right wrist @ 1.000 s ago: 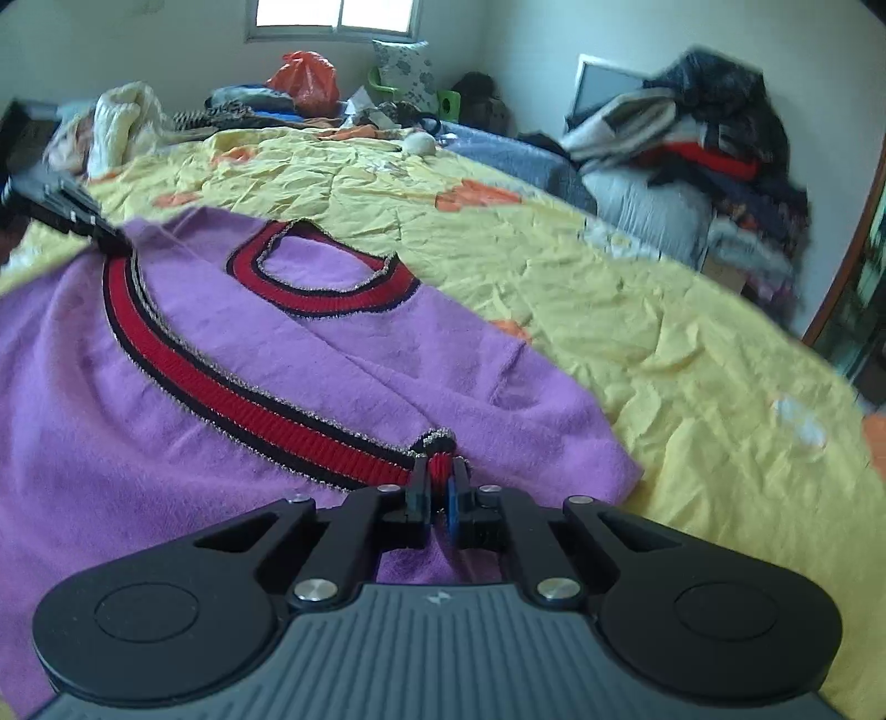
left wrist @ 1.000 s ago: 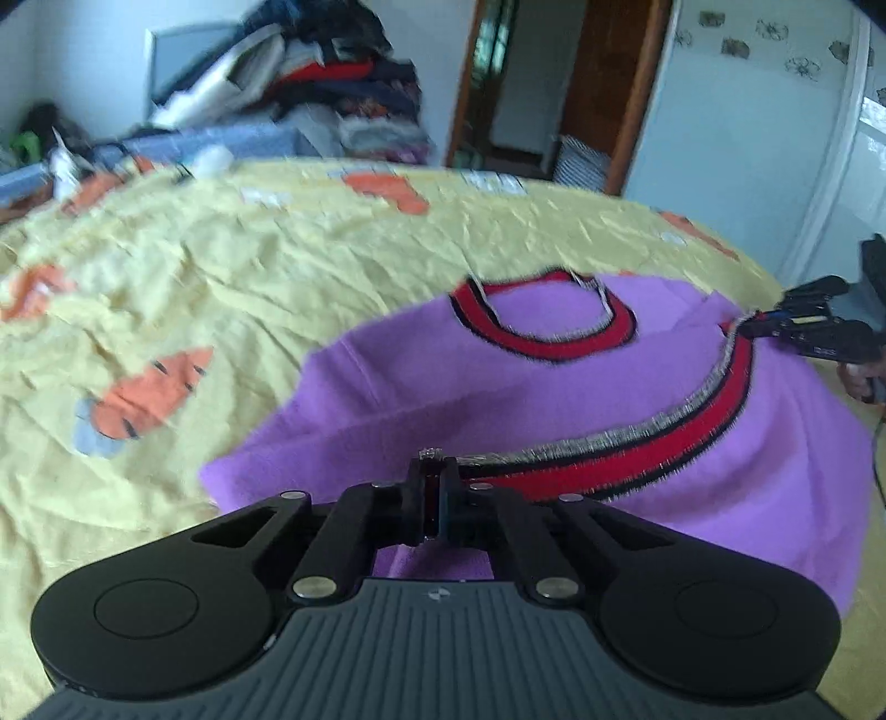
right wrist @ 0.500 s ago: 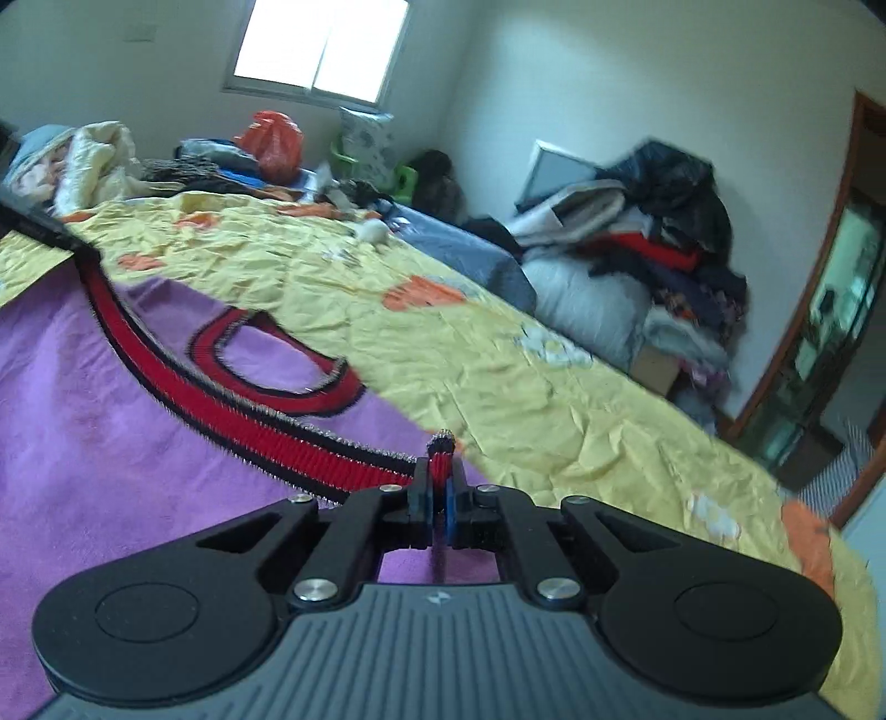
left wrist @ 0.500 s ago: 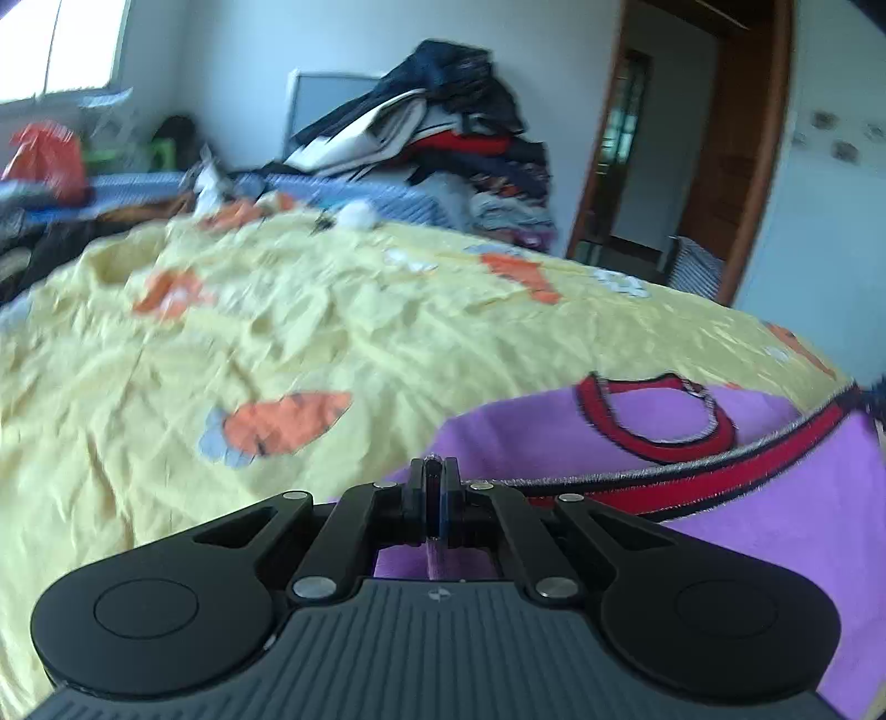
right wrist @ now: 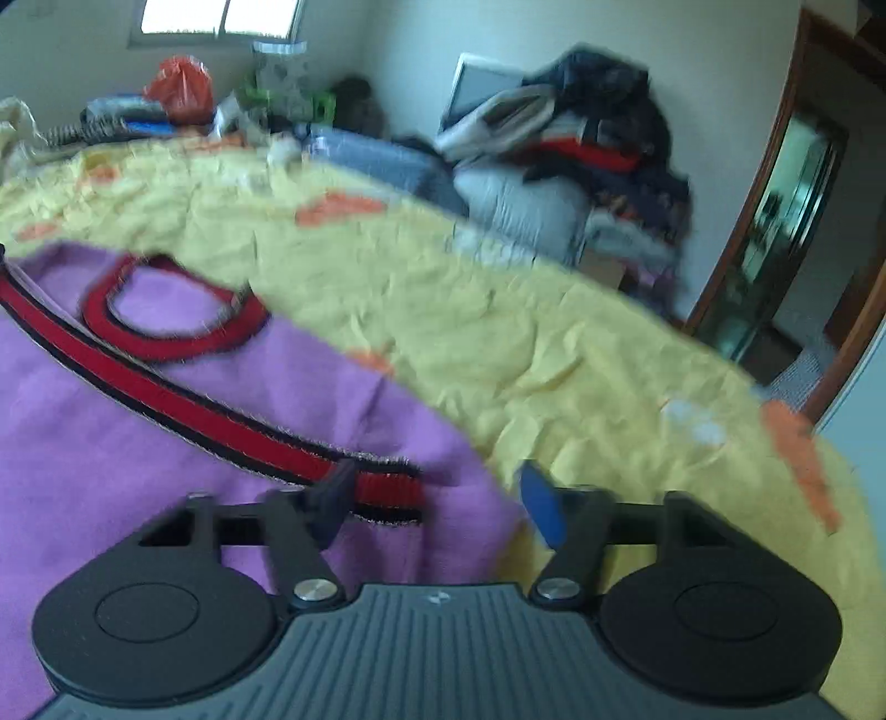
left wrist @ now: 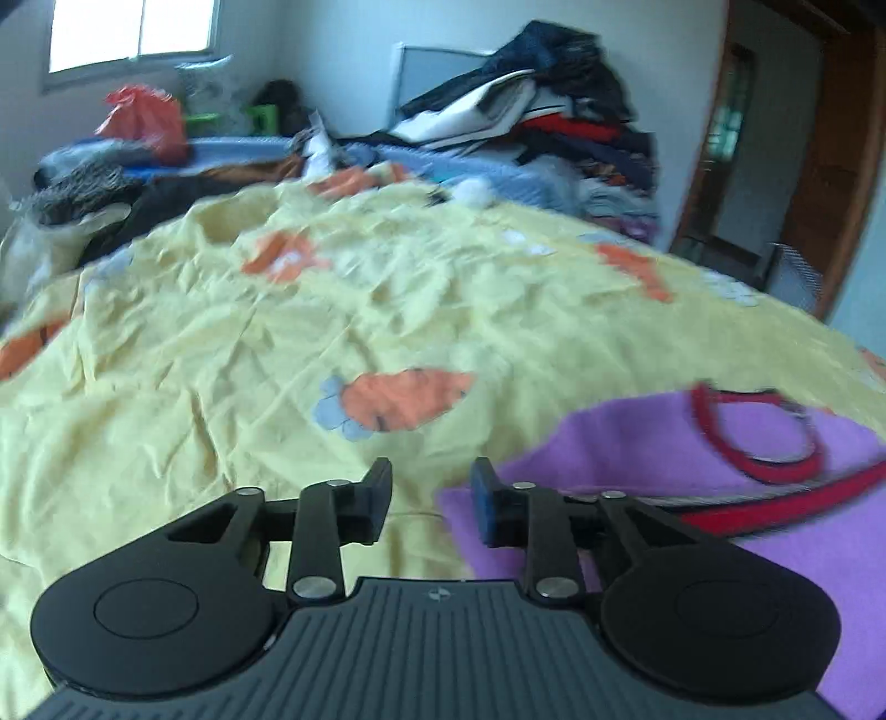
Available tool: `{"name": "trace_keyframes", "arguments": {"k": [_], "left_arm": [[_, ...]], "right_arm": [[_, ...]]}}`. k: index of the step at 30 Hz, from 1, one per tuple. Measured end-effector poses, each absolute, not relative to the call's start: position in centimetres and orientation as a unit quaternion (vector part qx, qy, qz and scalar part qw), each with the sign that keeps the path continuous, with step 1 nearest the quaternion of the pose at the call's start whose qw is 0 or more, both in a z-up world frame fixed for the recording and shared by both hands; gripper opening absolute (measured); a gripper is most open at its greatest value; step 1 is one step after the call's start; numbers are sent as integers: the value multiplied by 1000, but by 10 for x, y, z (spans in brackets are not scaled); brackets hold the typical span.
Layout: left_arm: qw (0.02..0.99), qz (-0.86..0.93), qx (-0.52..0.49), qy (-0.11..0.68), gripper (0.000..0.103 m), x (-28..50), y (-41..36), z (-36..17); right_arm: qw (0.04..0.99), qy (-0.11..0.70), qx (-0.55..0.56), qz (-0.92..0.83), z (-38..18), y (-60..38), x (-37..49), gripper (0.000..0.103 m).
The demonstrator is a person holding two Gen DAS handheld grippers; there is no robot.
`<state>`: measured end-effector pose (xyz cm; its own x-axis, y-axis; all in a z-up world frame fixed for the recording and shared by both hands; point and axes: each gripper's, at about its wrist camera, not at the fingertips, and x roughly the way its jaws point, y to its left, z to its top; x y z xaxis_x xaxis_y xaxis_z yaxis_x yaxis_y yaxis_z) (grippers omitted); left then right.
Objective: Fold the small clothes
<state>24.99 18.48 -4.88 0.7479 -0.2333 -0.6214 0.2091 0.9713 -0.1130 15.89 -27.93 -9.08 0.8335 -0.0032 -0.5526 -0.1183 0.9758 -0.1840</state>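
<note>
Since a second ago both of your tools have let go: each was clenched on the red-and-black hem of the purple sweater, and now the jaws of both are opening with nothing pinched in them.

Starting at the left, your left gripper (left wrist: 429, 501) has swung away from the garment. Its view, which a second ago was filled with purple knit, now looks mostly across the yellow bedsheet (left wrist: 232, 354) with its orange carrot print (left wrist: 407, 397). The fingers stand apart over bare sheet, and the corner of the purple sweater (left wrist: 637, 437) lies just beside the right-hand finger, under and past it. The red neckline (left wrist: 753, 432) sits farther off to the right, with the red hem band (left wrist: 786, 507) running below it. This view is blurred.

Behind the bed, from left to right, you have a window (left wrist: 130, 30), an orange bag (left wrist: 147, 119), a tall heap of clothes (left wrist: 554, 111) against the wall, and a wooden door frame (left wrist: 830, 166).

Moving to your right gripper (right wrist: 432, 501), its fingers are spread wider. The sweater (right wrist: 111, 443) lies flat on the sheet, filling the lower left of that view. The folded hem band (right wrist: 183, 399) runs diagonally down to its end, which rests loose between the fingers, close to the left one; blur hides whether that finger touches it. The right finger hangs over yellow sheet (right wrist: 581, 354), past the sweater's edge.
</note>
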Motion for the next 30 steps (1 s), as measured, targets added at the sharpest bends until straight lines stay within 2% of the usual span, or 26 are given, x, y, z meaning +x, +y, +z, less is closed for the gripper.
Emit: {"name": "trace_keyframes", "arguments": {"k": [1, 2, 4, 9, 11, 19, 21, 23, 24, 26, 29, 30], "left_arm": [[935, -133, -23, 328, 41, 237, 183, -41], [934, -148, -24, 326, 56, 221, 177, -35], [928, -177, -18, 328, 66, 196, 159, -35], [903, -208, -6, 376, 66, 176, 115, -77], [910, -199, 6, 364, 69, 178, 110, -87], [914, -171, 3, 367, 72, 189, 120, -78], [917, -179, -4, 355, 73, 171, 125, -65], [916, -202, -16, 347, 80, 145, 128, -56], [913, -213, -18, 347, 80, 132, 128, -54], [907, -222, -14, 357, 80, 110, 126, -59], [899, -199, 5, 391, 78, 99, 126, -81], [904, -196, 11, 380, 80, 93, 130, -88]], "right_arm": [[955, 276, -96, 44, -83, -277, 144, 65], [958, 269, -88, 53, -79, -275, 132, 65], [956, 278, -66, 71, -78, -265, 114, 65], [939, 319, -28, 126, -104, -242, 130, 58], [931, 344, -37, 114, -116, -241, 144, 54], [937, 346, -25, 45, -120, -269, 136, 57], [944, 322, -50, 40, -105, -257, 115, 57], [950, 306, -38, 56, -93, -247, 90, 57], [949, 304, -35, 72, -90, -238, 75, 57], [949, 301, -38, 88, -93, -220, 53, 58], [938, 333, -42, 89, -112, -213, 33, 58], [932, 352, -53, 74, -125, -216, 28, 57]]}}
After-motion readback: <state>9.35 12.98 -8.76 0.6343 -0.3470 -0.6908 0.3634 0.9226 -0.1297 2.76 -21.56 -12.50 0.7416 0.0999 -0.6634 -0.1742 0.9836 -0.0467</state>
